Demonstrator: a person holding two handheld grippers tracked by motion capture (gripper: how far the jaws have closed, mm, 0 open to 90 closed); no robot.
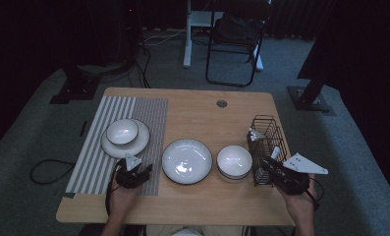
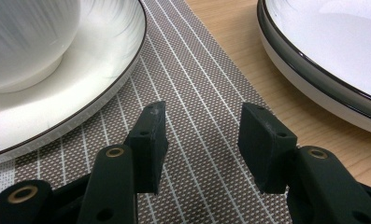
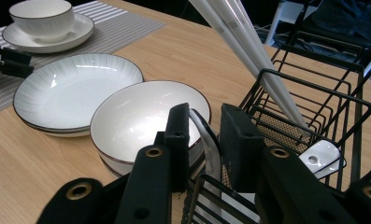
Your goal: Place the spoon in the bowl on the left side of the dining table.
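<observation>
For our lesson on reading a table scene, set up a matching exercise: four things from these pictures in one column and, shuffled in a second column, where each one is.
Things:
1. small bowl
2. wide plate
3. wire basket
4. left gripper

Places:
A. at the table's right edge, holding white utensils
B. on the bare wood in the middle of the table
C. over the striped placemat, jaws open
D. standing on a plate on the placemat

Pairs: 1-D, 2-B, 3-A, 4-C
</observation>
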